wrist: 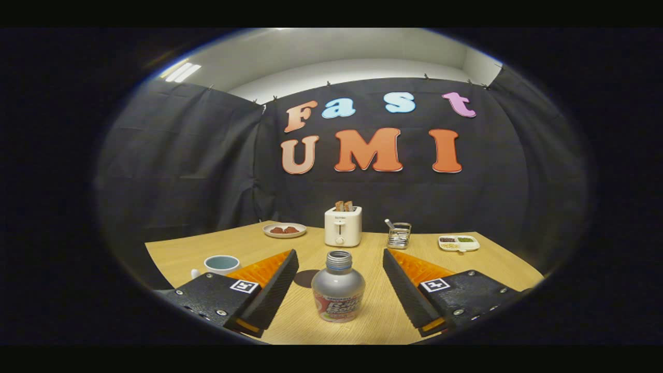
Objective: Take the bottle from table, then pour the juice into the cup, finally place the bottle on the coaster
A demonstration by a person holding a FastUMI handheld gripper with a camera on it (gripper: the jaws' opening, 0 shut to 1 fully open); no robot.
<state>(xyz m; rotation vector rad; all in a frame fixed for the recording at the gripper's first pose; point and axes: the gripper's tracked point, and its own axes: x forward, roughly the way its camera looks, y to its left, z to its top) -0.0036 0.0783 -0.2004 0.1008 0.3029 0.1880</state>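
Observation:
A small silver bottle point(339, 287) with an uncapped threaded neck stands upright on the wooden table point(481, 259). It sits between my two fingers, with a clear gap on each side. My gripper point(340, 256) is open and touches nothing. A white cup point(221, 264) with a pale blue inside stands to the left, just beyond the left finger. A dark round coaster point(305, 278) lies flat on the table between the left finger and the bottle, partly hidden by both.
A white toaster point(343, 226) with toast in it stands at the back middle. Left of it is a plate of red food point(284, 230). A wire holder point(399, 235) and a divided white dish point(459, 242) sit at the back right.

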